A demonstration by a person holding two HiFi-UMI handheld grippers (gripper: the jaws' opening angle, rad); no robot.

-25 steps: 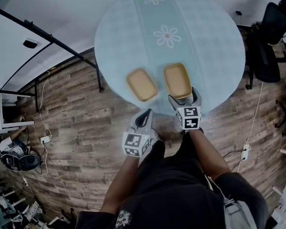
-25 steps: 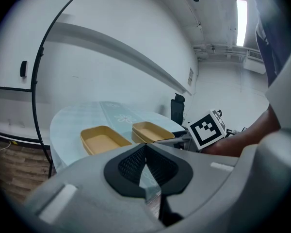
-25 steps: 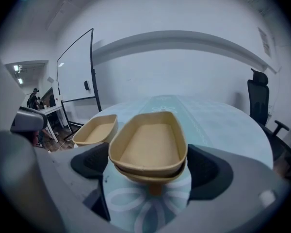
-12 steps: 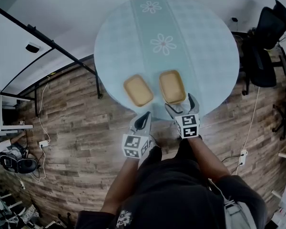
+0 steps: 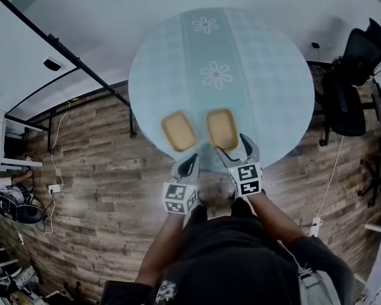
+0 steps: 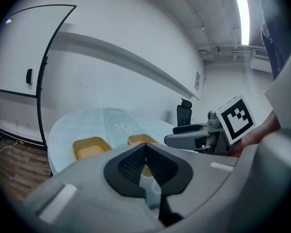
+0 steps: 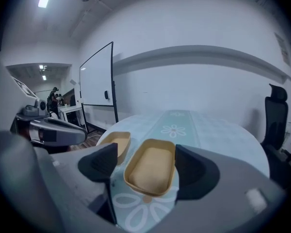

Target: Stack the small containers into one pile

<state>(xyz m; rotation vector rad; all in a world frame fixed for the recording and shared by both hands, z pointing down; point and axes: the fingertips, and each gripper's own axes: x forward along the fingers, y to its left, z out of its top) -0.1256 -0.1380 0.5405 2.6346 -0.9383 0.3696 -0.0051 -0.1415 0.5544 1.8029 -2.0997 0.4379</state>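
Two tan, shallow containers lie side by side near the front edge of the round, pale blue table [image 5: 273,75]. The left container [image 5: 179,131] [image 6: 89,147] [image 7: 114,143] has my left gripper [image 5: 190,164] [image 6: 145,153] just short of it over the table's edge, shut with nothing in it. My right gripper [image 5: 236,147] [image 7: 145,166] stands open at the near end of the right container [image 5: 222,128] [image 7: 153,171] [image 6: 140,140]. Its jaws have just been closing. The container's near end sits in the gap, apart from both pads.
A black office chair [image 5: 352,88] [image 7: 276,115] stands right of the table. A whiteboard on a stand [image 7: 97,79] is at the left. Brown wooden floor [image 5: 101,170] lies below the table's front edge, with cables and gear [image 5: 13,202] at far left.
Both grippers have moved forward to the table's front edge. The right jaws stand narrower than before around the right container's near end. Both containers have stayed where they were.
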